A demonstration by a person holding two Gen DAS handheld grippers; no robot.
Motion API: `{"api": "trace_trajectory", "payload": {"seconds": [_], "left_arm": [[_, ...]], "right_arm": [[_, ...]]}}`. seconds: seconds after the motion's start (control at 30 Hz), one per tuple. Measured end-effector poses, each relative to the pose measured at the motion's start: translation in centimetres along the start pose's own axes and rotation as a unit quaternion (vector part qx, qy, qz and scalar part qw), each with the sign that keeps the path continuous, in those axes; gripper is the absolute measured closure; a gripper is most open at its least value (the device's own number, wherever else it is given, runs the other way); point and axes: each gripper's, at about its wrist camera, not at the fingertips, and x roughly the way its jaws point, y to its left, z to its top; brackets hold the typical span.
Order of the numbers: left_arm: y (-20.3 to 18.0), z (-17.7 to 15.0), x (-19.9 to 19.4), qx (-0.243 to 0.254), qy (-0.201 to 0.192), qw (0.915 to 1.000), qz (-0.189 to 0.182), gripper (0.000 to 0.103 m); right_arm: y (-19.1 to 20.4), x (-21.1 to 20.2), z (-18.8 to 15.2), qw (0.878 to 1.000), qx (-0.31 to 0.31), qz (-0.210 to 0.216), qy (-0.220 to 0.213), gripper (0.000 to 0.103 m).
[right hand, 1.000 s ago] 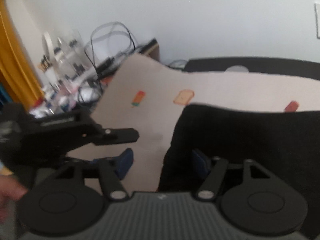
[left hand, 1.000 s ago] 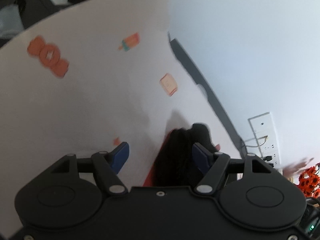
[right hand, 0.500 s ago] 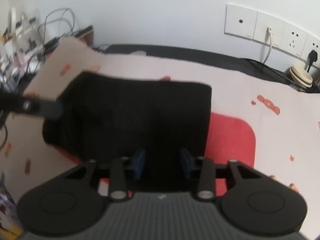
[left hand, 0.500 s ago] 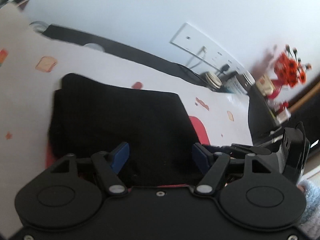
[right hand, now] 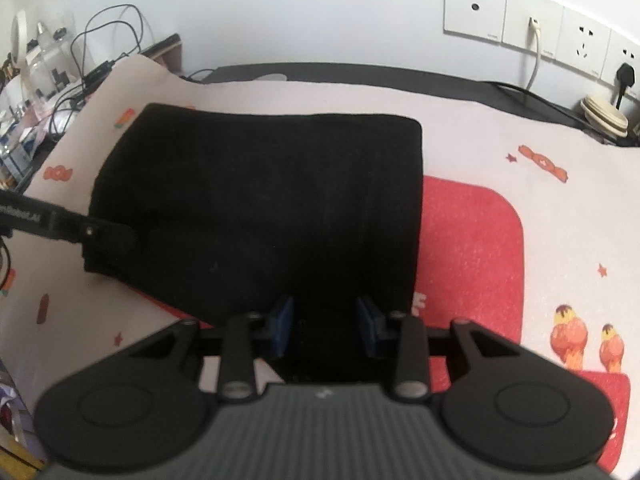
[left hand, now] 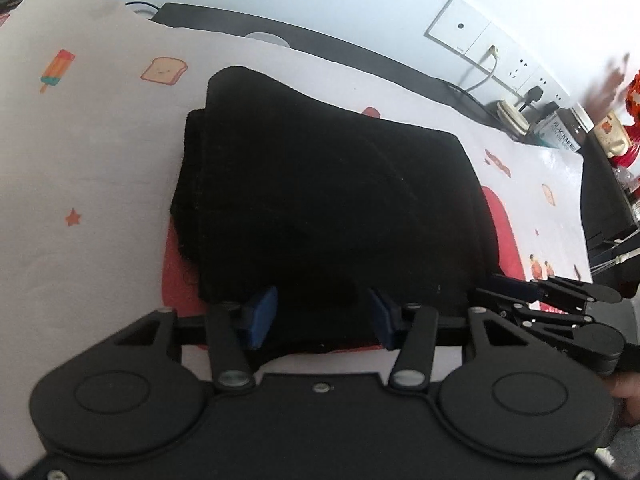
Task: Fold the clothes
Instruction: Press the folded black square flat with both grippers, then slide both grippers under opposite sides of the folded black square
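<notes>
Black knit cloth, a folded garment (left hand: 328, 200), lies in a thick squarish stack directly ahead of both grippers, on a red mat (right hand: 472, 240) that shows past its right side and near edge. Layered fold edges show on the garment's left side in the left wrist view.

The left gripper (left hand: 323, 314) has just been closing; its blue pads stand half spread with the garment's near edge between them, and whether they press on the cloth cannot be told. The right gripper (right hand: 325, 326), just to the right of the left one, has its pads drawn closer, the dark near edge of the garment between them; a grip cannot be confirmed.

On the arm of the left gripper, at the left edge of the right wrist view, there is white lettering too blurred to read.

Under the mat a pale printed cloth (right hand: 520, 128) with popsicle, toast and candy pictures covers the counter (right hand: 400, 74). Far left of the right gripper are cables and clutter (right hand: 48, 92). Ahead and to the right, a row of wall sockets (right hand: 540, 32) with two plugs, and a roll of tape (right hand: 604, 114) below them.
</notes>
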Motion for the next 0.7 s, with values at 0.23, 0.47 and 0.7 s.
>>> {"api": "trace_trajectory", "payload": {"seconds": [0.23,0.47,0.7], "left_arm": [[-2.5,2.1,-2.0,0.037,-0.034,0.9985,0.02,0.042],[-5.4,4.3,1.1,0.1,-0.063,0.9836,0.136,0.029],[-6.3,3.6,4.6,0.148,-0.052,0.9722,0.174,0.018]], "right_arm": [[-1.0,-1.0,1.6,0.999,0.039,0.016,0.001,0.069],[-1.3,0.0,6.0,1.0,0.02,0.001,0.006,0.048],[0.1,4.5,7.3,0.997,-0.013,-0.028,0.076,0.047]]}}
